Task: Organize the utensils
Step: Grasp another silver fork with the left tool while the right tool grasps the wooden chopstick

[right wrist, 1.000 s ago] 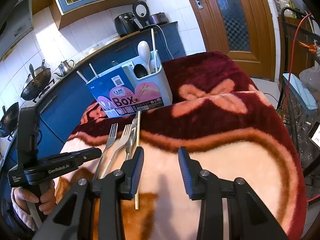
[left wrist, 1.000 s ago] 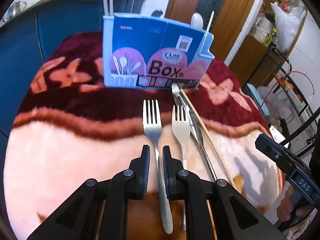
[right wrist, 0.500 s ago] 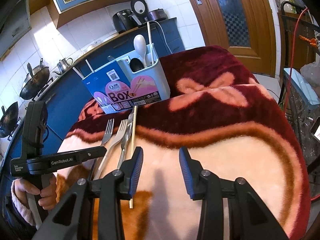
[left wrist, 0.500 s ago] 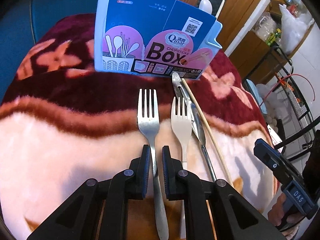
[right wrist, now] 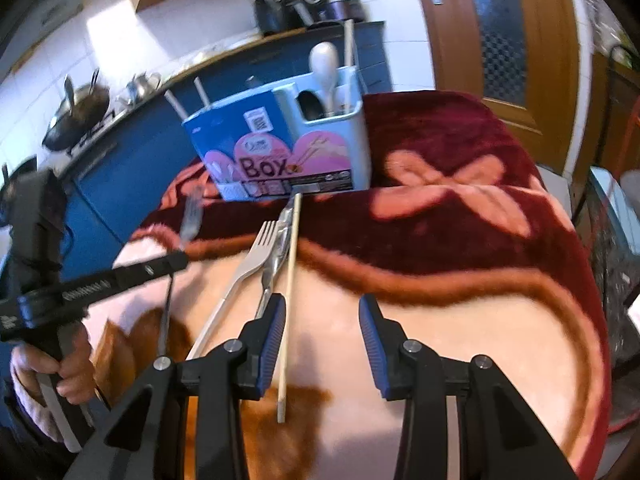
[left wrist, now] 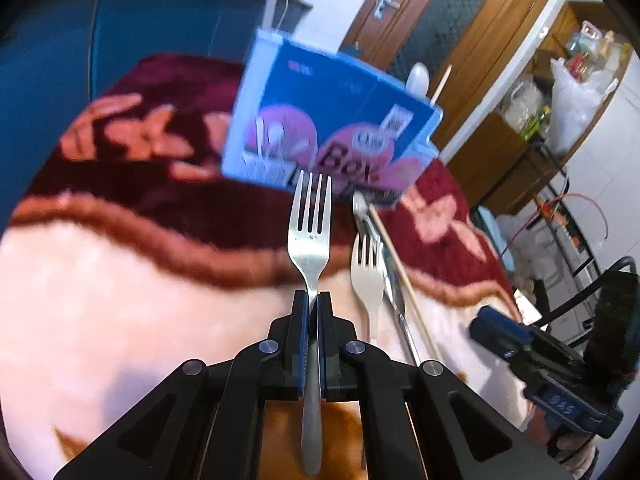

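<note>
My left gripper (left wrist: 312,300) is closing tight on the handle of a steel fork (left wrist: 310,236), its pads pressing on it. The fork is lifted off the blanket, tines toward the blue-and-pink utensil box (left wrist: 332,136). A pale fork (left wrist: 367,276), a metal utensil (left wrist: 394,292) and a wooden chopstick (left wrist: 400,268) lie side by side to its right. In the right wrist view my right gripper (right wrist: 322,320) stands open over the blanket with nothing between its fingers, and the chopstick (right wrist: 289,292) lies just off its left finger. The box (right wrist: 296,148) holds a white spoon (right wrist: 325,68).
A plush red, brown and cream blanket (right wrist: 460,240) covers the table. Blue kitchen cabinets (right wrist: 132,160) stand behind the box, and a wooden door (right wrist: 500,32) is at the back right. A wire rack (left wrist: 568,232) stands off the table's right edge. A hand (right wrist: 68,376) grips the left tool's handle.
The left jaws closed on the steel fork's handle and raised it, so its tines now stand in front of the box. The right gripper drifted left, closer to the chopstick.
</note>
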